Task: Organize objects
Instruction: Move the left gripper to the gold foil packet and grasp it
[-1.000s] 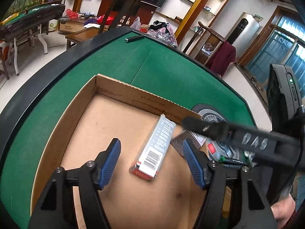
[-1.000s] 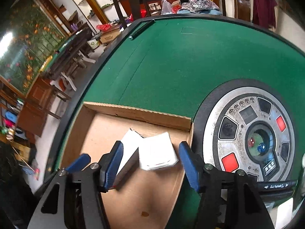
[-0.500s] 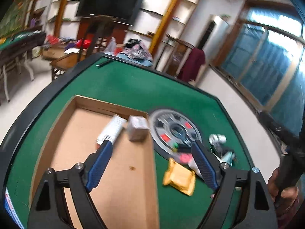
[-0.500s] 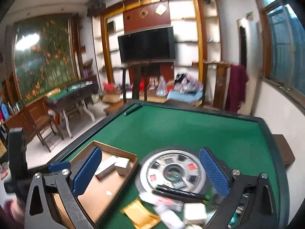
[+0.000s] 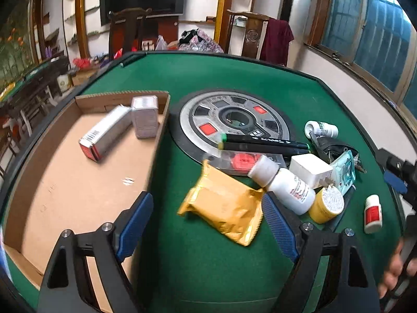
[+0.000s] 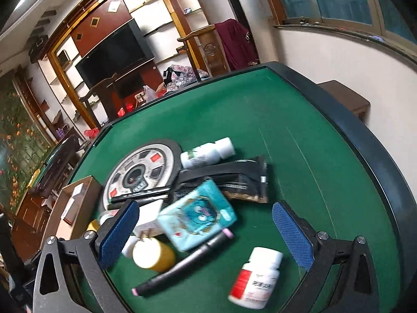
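On the green felt table (image 5: 208,274), a clutter of small things is lying to the right of an open cardboard box (image 5: 65,182); inside the box a long white carton (image 5: 105,133) with a red end is lying just beside a squat silver-grey box (image 5: 144,116), both near the far wall; outside it, a gold foil pouch (image 5: 224,203) is lying flat on the felt, with a white bottle (image 5: 284,182) on its side just right of it, touching a yellow-bodied jar (image 5: 327,204); behind these a white charger cube (image 5: 310,169), a pale blue card pack (image 6: 198,216) and two black markers (image 5: 263,143) are crowding the edge of the round silver dial (image 5: 229,120) set in the table; a black pouch (image 6: 234,180) and another white bottle (image 6: 206,152) are lying farther back; a red-labelled white bottle (image 6: 256,276) is lying apart on the near right, beside a dark pen (image 6: 182,260).

The left gripper (image 5: 206,224) is hovering over the felt with its jaws standing wide, the gold pouch showing between its blue pads but untouched; the right gripper (image 6: 206,237) is hovering above the card pack and jar, its jaws spread fully wide and gripping nothing; a hand (image 5: 393,271) is showing at the left view's right edge.
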The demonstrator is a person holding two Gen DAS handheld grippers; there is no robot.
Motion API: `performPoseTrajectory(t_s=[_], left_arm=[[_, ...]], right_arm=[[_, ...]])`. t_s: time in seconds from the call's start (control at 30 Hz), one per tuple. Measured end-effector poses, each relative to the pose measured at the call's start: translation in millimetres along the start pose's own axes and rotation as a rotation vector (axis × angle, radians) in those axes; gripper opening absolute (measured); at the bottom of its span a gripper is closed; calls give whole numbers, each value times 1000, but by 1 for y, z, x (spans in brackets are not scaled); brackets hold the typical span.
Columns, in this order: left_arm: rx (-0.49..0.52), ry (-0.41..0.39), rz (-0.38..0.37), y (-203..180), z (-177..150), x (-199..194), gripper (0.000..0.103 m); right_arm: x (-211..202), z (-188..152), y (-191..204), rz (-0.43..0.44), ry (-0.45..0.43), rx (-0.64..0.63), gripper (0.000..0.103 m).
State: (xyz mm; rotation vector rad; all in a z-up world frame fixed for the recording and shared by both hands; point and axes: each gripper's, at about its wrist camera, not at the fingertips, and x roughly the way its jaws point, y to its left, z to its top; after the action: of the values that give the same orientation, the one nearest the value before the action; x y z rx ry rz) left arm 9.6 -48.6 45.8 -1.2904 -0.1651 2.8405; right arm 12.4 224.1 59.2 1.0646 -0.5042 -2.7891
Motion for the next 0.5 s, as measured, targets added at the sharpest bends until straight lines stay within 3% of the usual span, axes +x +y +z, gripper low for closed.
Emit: performPoseTrajectory(t_s=[0.3, 0.43, 0.5], left_arm=[[-9, 74, 47, -10, -6, 34, 83], [4, 55, 49, -11, -5, 35, 73], [20, 39, 43, -12, -4, 34, 63]], right_arm=[[4, -5, 1, 84, -2, -5, 103], [4, -6, 4, 103, -2, -4, 103], [6, -6, 3, 106, 5, 0, 103]])
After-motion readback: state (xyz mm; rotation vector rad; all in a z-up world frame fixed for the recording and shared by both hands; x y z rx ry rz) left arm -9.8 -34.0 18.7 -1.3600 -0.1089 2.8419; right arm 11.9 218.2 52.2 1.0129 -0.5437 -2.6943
